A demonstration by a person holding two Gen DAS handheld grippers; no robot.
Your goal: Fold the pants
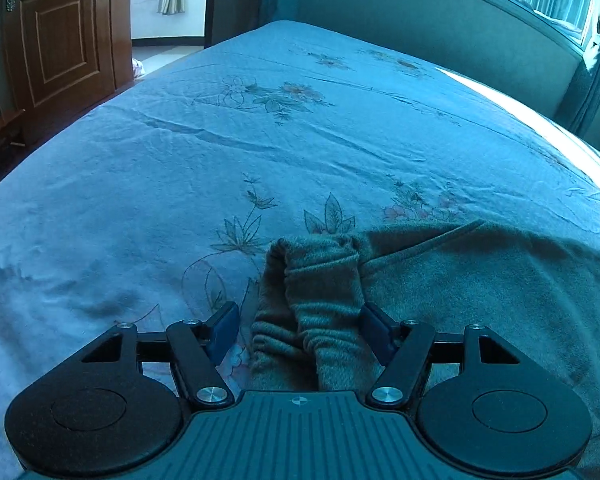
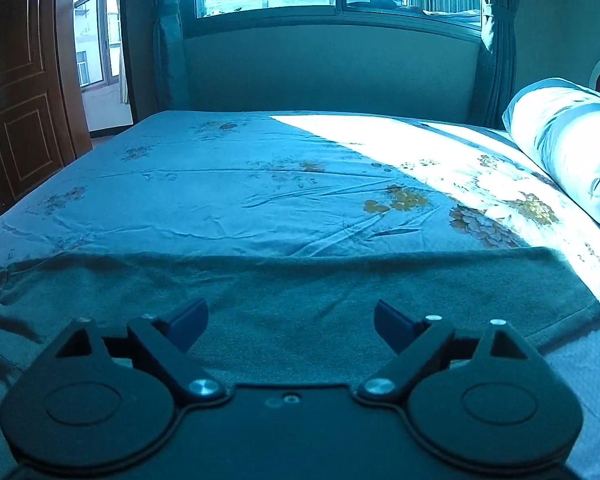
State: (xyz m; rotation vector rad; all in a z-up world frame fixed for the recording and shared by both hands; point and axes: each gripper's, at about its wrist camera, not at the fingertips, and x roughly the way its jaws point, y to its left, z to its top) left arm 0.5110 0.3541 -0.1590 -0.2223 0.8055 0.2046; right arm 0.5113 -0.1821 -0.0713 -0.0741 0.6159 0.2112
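Grey-green fleece pants [image 2: 300, 292] lie flat across the near part of the bed, folded lengthwise, with the gathered elastic waistband [image 1: 320, 280] at their left end. My left gripper [image 1: 300, 320] is open, its blue pads on either side of the bunched waistband, not closed on it. My right gripper [image 2: 290, 320] is open and empty, low over the middle of the pants. The pants' hem end [image 2: 572, 280] lies at the right, near the sunlit strip.
The bed sheet [image 1: 180, 140] is blue with a flower print and some wrinkles. A rolled pillow [image 2: 568, 140] lies at the right edge. A padded headboard wall [image 2: 328, 68] and window stand beyond the bed. A wooden door [image 1: 60, 40] is to the left.
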